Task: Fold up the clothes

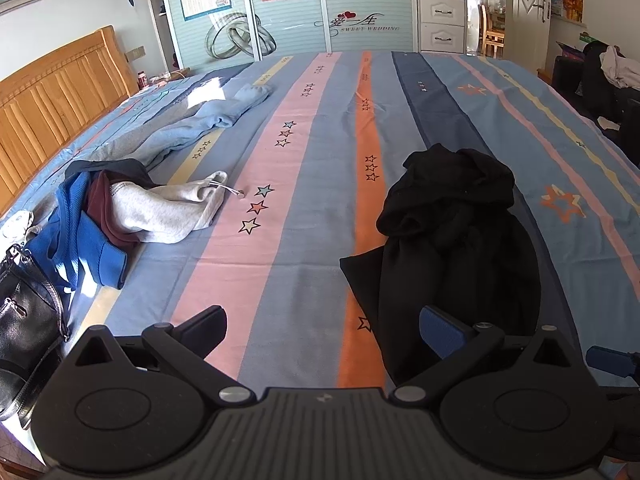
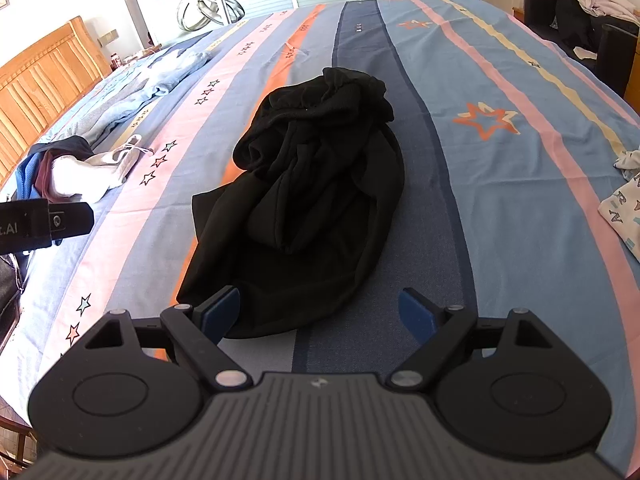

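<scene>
A: While we're both parked above the near edge of the bed (image 2: 500, 184), the one thing that matters is where the black garment (image 2: 320, 184) sits against each set of fingers. From the right wrist view it's dead ahead of our right gripper (image 2: 320, 312), crumpled, long axis running away from us along the stripes.

B: Agreed. Right jaws are spread wide, nothing between the pads. The garment's near hem lies just past the left fingertip (image 2: 222, 312) and runs partly between the two, not touched as far as we can tell.

A: Left gripper (image 1: 322, 330): also wide, empty. In its view the black garment (image 1: 448, 256) is off to the right, its near end beside the right finger (image 1: 444, 328); bare sheet is straight ahead.

B: So right hand is nearer and better centred. We'd judge the left has to shift right to reach the flap that sticks out on its side.

A: The pile of blue, maroon and grey clothes (image 1: 132, 212) is well to the left, not in play yet.

B: The hood-like bunch is at the far end, so we'd likely start at the near hem.
</scene>
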